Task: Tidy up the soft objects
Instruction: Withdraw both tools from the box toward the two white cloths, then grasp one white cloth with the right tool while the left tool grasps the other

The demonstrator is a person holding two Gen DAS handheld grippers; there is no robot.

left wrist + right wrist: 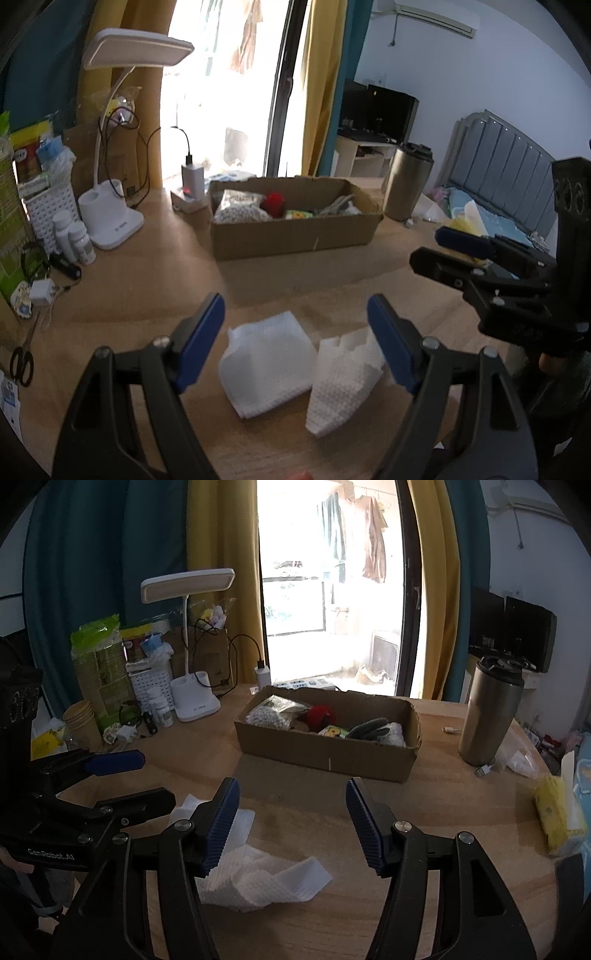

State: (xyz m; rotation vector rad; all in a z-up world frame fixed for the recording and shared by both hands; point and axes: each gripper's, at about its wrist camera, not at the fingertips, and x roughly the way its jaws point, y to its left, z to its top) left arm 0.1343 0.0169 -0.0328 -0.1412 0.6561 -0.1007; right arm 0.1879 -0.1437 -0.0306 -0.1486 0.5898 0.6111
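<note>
Two white waffle-textured cloths lie on the wooden table. In the left wrist view a folded cloth [267,365] sits beside a crumpled cloth [343,380], both just beyond my left gripper [295,332], which is open and holds nothing. The right wrist view shows the crumpled cloth [266,878] low and left of my right gripper [293,819], open too, with bare table between its pads. Farther back stands an open cardboard box [295,236] [325,753] holding a bead bag, a red plush, a grey glove and bubble wrap. Each gripper appears in the other's view: right gripper [439,247], left gripper [140,779].
A white desk lamp [110,218] [195,701], pill bottles [75,236], a white basket and packets crowd the back left. Scissors [22,362] lie at the left edge. A steel tumbler [491,716] and a yellow tissue pack [557,812] stand at the right.
</note>
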